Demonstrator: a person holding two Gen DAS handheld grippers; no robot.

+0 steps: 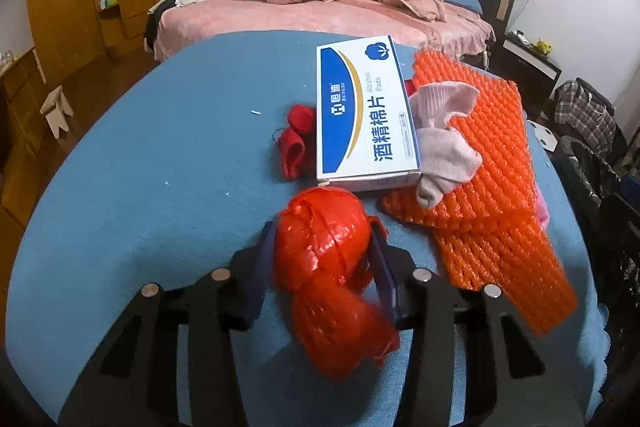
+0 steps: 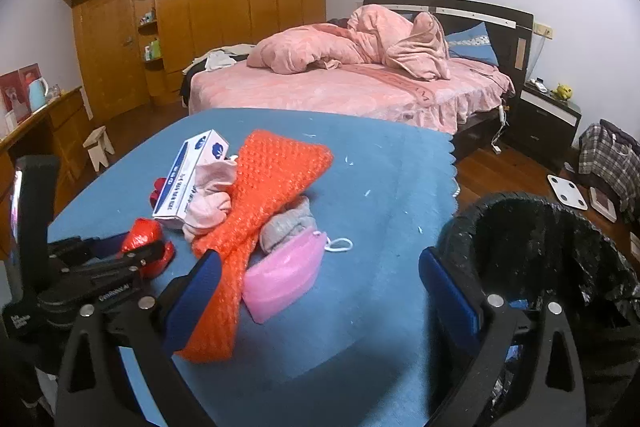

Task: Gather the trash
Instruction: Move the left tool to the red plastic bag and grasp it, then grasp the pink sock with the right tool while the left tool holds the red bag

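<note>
The step in hand is the pick-up of one piece of trash: the left gripper (image 1: 324,247) has its two jaws pressed against the sides of a crumpled red net bag (image 1: 324,267), which bulges between them and trails back toward the camera, low over the near part of the blue tablecloth (image 1: 160,147). From the right wrist view the same red bundle sits at the near left of the table, clamped in the left tool. The right gripper (image 2: 320,287) stands wide apart with nothing between its blue pads; it hovers over the near edge of the table. More clutter lies just beyond: a white and blue box of alcohol pads (image 1: 364,115), a pale pink sock (image 1: 444,143) draped over an orange foam mesh sheet (image 1: 480,163), a red sock (image 1: 294,143) to the left of the box, and, in the right view, a grey sock (image 2: 288,223) and a pink face mask (image 2: 284,275) beside the mesh. The black-lined trash bin (image 2: 540,227) stands off the table's near right corner. Judging by this, the next move calls for lifting the net bag clear, carrying it rightward across the table over the bin's mouth, and only then letting go; the loose tail may snag the orange mesh on the way.
</note>
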